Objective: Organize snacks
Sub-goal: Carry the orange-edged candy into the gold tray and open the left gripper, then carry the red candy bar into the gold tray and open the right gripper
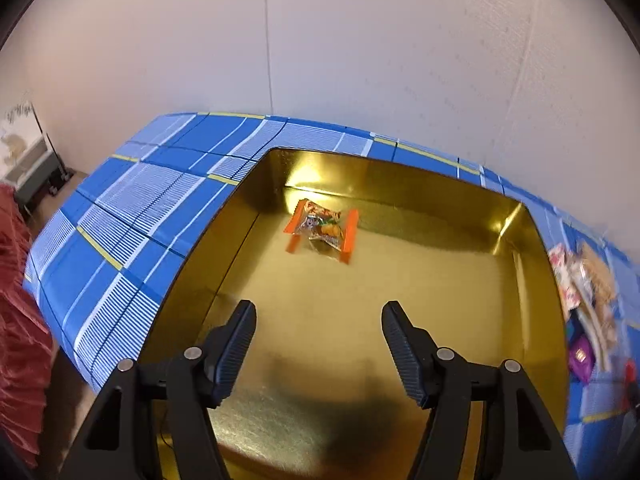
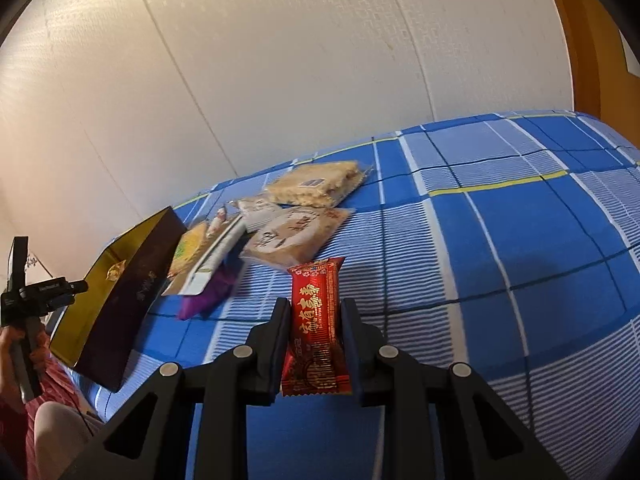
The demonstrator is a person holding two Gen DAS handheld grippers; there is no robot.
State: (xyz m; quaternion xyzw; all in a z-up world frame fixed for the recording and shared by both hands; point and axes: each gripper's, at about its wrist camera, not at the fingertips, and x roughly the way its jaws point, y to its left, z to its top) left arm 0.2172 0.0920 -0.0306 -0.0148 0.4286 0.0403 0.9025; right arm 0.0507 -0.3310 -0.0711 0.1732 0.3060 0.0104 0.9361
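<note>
A gold-lined box lies on the blue plaid cloth. An orange snack packet rests inside it near the far wall. My left gripper is open and empty, held above the box floor. My right gripper is shut on a red snack packet and holds it above the cloth. The same box, dark outside, stands to its left, with the left gripper over it. A pile of snack packets lies just right of the box; it also shows in the left wrist view.
The blue plaid cloth stretches out to the right of the pile. A white wall backs the surface. A purple packet lies at the near edge of the pile. The person's red clothing is at the left.
</note>
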